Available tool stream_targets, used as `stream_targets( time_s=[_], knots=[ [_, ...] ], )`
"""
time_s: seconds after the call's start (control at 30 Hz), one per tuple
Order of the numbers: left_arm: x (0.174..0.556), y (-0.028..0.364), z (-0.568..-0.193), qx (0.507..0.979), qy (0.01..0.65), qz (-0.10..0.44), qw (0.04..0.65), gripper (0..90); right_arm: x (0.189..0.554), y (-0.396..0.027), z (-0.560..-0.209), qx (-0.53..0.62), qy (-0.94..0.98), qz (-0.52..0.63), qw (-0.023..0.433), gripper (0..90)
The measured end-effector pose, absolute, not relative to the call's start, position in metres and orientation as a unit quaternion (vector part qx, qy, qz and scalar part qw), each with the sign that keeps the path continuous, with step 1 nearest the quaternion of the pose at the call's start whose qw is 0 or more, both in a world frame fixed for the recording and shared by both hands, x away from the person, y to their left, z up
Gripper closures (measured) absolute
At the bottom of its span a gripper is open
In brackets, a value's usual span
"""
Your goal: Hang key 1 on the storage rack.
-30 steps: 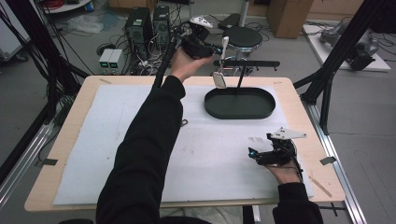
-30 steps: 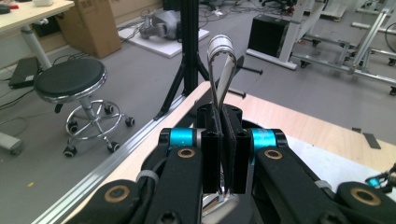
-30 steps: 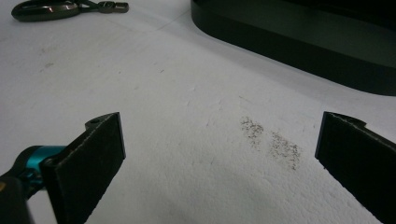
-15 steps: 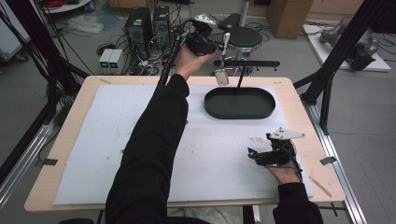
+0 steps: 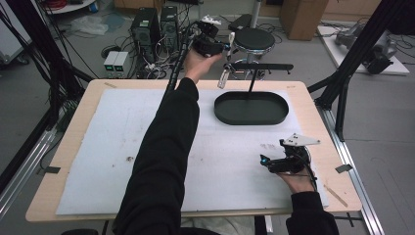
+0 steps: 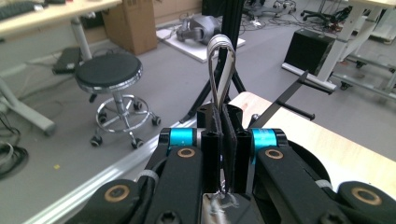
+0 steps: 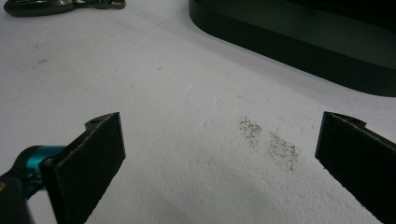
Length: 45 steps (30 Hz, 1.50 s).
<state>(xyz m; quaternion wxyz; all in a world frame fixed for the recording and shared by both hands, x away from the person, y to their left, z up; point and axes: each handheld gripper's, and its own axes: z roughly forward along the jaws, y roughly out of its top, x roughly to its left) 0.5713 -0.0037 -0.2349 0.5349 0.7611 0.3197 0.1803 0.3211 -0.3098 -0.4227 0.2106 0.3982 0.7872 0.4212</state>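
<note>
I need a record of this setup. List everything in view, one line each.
Silver looped metal utensil: one, silver, clamped between the left gripper's jaws, beyond the table's far edge.
Black oval tray stand: one, black, far right of table, with a post and crossbar.
White foam mat: one, white, covering the wooden table.
Dark metal clip: one, dark, on the mat.
Round black stool: one, black, on the floor behind.
Computer towers: two, black, on the floor.
Left gripper: one, black, raised, shut.
Right gripper: one, black, on the mat, open.
</note>
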Motion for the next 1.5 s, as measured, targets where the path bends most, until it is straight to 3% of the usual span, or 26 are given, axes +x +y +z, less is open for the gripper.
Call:
stream_targets(
  time_s=[0.13,0.27,0.37,0.47,0.5,0.6,1.13,1.5],
  knots=[
    [0.572,0.000,-0.239,0.762,0.321,0.167,0.537,86.1,0.321,-0.310,-0.423,0.399,0.787,0.421,0.210,0.6],
    [0.574,0.008,-0.245,0.756,0.330,0.084,0.560,74.6,0.321,-0.310,-0.423,0.409,0.781,0.422,0.212,0.7],
    [0.573,0.012,-0.247,0.765,0.326,0.062,0.552,49.3,0.322,-0.311,-0.424,0.412,0.781,0.419,0.212,0.6],
    [0.566,0.013,-0.247,0.778,0.308,0.078,0.542,26.0,0.322,-0.310,-0.424,0.411,0.781,0.419,0.214,0.7],
    [0.565,0.013,-0.247,0.783,0.304,0.080,0.537,9.9,0.322,-0.311,-0.424,0.411,0.780,0.419,0.216,0.6],
    [0.560,0.014,-0.248,0.800,0.292,0.084,0.517,2.0,0.322,-0.311,-0.423,0.411,0.780,0.420,0.216,0.6],
    [0.527,0.076,-0.265,0.798,0.301,0.089,0.515,1.7,0.321,-0.310,-0.423,0.412,0.780,0.418,0.217,0.6],
    [0.500,0.094,-0.285,0.809,0.299,0.096,0.496,1.7,0.321,-0.308,-0.424,0.412,0.782,0.415,0.218,0.6]
  ],
)
